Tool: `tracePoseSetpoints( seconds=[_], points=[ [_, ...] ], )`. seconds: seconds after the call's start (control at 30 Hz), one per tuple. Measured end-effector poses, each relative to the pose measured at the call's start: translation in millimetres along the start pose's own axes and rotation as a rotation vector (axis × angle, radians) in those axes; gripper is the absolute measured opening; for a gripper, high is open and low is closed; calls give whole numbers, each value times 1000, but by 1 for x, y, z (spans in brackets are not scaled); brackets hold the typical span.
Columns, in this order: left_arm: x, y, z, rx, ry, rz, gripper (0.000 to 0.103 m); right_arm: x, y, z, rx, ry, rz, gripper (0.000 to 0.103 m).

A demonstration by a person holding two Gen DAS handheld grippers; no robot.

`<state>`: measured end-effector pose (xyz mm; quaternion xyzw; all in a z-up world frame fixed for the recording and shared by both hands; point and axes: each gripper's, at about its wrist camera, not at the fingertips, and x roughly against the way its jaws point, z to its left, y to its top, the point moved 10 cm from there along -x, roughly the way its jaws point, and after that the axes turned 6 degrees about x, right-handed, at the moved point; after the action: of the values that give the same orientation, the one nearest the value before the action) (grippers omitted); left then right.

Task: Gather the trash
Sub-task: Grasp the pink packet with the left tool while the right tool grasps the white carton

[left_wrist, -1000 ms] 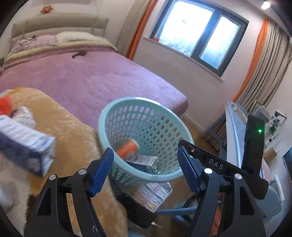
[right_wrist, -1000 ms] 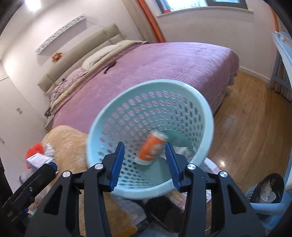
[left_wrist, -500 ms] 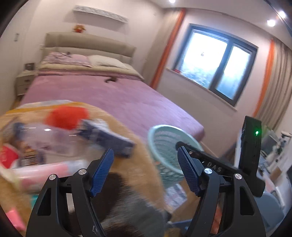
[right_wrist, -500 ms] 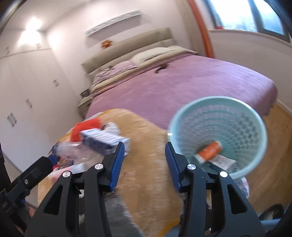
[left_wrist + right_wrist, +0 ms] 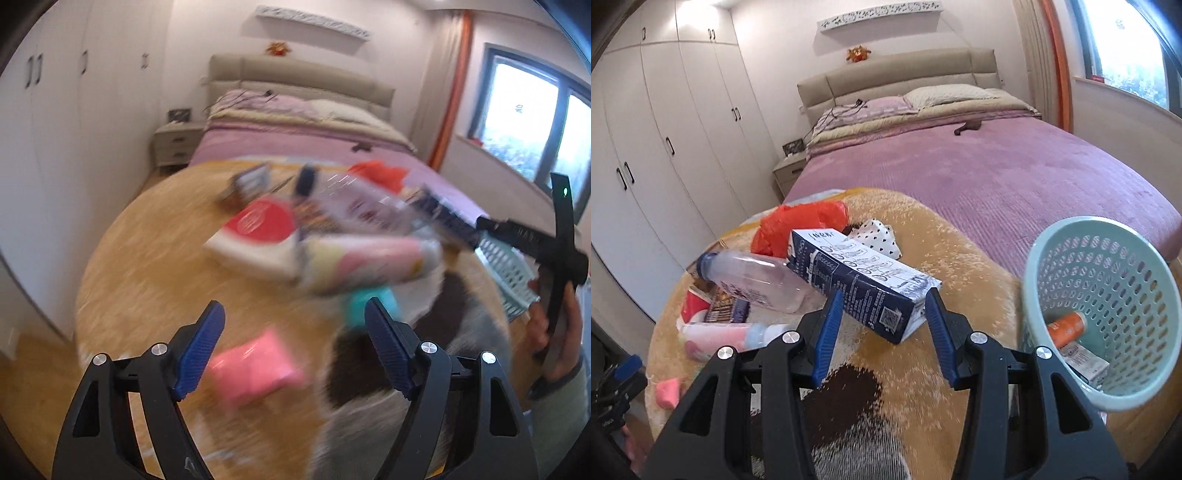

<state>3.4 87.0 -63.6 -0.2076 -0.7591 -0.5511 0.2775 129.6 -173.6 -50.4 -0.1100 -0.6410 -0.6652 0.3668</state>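
Trash lies on a round table covered with a tan furry cloth (image 5: 960, 251). My right gripper (image 5: 884, 332) is open and empty, just short of the near end of a dark blue carton (image 5: 864, 284). Beside the carton lie a clear plastic bottle (image 5: 757, 277), an orange plastic bag (image 5: 798, 221) and a pink tube (image 5: 720, 334). The mint basket (image 5: 1108, 295) at the right holds an orange bottle (image 5: 1065, 326) and a small box. My left gripper (image 5: 295, 347) is open and empty above a pink packet (image 5: 255, 367); its view is blurred.
A bed with a purple cover (image 5: 997, 162) stands behind the table. White wardrobes (image 5: 665, 129) line the left wall. A red and white pack (image 5: 258, 229), the pink tube (image 5: 369, 258) and a teal item (image 5: 373, 302) show in the left view. A window is at the right.
Both grippers swung left from the basket to the table. The basket moved to the right edge of both views; the trash pile is now in front.
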Motion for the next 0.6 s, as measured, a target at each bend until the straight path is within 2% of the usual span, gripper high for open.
tracePoseSetpoints(
  seconds=[0.17, 0.33, 0.37, 0.53, 0.6],
  points=[
    [-8, -18, 31, 34, 24, 43, 76, -16, -5, -1, -36, 12, 37, 46],
    [-13, -30, 24, -10, -1, 79, 76, -16, -8, 13, 16, -6, 43, 45],
    [-15, -31, 21, -27, -1, 84, 76, -15, -9, 16, 23, -3, 43, 42],
    [-26, -40, 17, -82, 51, 112, 76, -7, -17, 47, 76, 53, 46, 40],
    [-31, -44, 18, -108, 84, 126, 76, -1, -23, 67, 96, 146, 63, 40]
  ],
)
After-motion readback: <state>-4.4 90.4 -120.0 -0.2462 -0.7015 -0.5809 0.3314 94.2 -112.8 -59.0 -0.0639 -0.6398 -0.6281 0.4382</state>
